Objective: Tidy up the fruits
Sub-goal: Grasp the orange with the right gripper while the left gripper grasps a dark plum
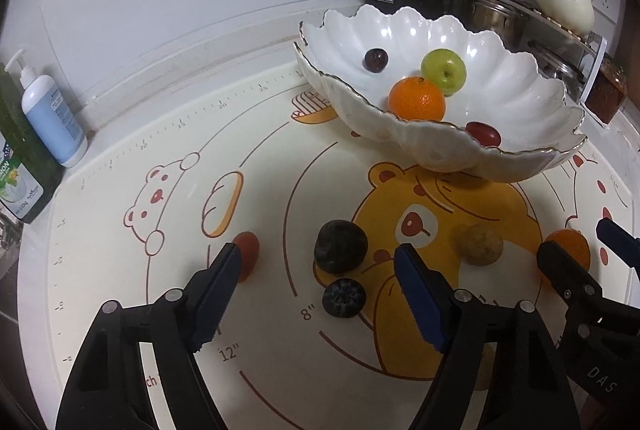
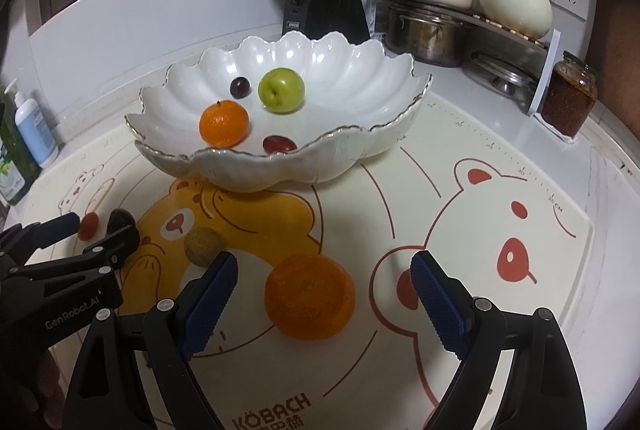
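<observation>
Left gripper spread wide over dark plum and blueberry on mat; best centred on one. Right gripper released, straddling orange: close squarely, gently, then lift into bowl.

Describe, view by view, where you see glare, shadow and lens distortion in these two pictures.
Left wrist view: bright glare spots on the white scalloped bowl; the mat's ruler edge bows from fisheye distortion; corners are vignetted black. Right wrist view: similar glare inside the bowl; the orange on the mat looks slightly soft; a soft shadow lies under the bowl; the counter edge curves strongly.
</observation>
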`<state>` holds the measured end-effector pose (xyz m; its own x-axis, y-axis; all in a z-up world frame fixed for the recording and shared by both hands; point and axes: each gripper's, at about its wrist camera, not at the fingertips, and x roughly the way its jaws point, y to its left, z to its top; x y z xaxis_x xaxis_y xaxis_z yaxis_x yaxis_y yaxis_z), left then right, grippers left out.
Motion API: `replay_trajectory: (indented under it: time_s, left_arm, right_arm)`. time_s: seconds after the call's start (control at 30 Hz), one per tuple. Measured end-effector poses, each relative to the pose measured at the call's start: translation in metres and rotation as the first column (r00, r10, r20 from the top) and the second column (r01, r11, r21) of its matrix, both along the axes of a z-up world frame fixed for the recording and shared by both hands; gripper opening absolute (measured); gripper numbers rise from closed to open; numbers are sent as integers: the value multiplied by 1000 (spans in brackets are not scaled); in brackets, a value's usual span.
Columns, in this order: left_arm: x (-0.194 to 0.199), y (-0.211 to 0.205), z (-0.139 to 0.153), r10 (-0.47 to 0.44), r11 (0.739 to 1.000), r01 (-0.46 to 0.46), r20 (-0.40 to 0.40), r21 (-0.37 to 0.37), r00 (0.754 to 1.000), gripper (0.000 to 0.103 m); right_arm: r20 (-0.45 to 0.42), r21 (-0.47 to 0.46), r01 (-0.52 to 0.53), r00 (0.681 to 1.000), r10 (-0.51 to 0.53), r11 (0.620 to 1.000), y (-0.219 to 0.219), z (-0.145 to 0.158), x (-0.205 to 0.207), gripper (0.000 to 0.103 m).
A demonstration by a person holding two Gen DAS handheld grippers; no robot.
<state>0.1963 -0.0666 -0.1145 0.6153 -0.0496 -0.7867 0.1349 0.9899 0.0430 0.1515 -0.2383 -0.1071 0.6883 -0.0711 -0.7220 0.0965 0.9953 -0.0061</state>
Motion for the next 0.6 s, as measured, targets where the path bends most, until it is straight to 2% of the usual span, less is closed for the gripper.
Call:
replay_trajectory:
  time_s: [0.13, 0.2, 0.43, 0.53, 0.6]
  left_arm:
    - [1, -1, 0, -1, 1000, 1, 11, 5, 1000, 76]
    - [2, -2, 1, 0, 1000, 0, 17, 10, 1000, 72]
    - [3, -5, 1, -13, 1000, 12, 29, 25, 999, 60]
    - [4, -5, -4, -16, 1000, 15, 9, 15, 1000, 53]
    - [4, -6, -8, -17, 1000, 17, -10, 8, 1000, 51]
  right_arm:
    - [-17, 13, 1, 1000, -1, 1000, -1, -6, 2, 83]
    - [-28, 23, 1, 1000, 0, 1000, -3, -8, 3, 81]
    - [-60, 67, -8, 998, 12, 998, -7, -15, 5, 62]
    - [-60, 64, -9, 998, 13, 998, -6, -16, 5, 58]
    - [-59, 64, -11, 998, 15, 998, -6, -16, 5, 58]
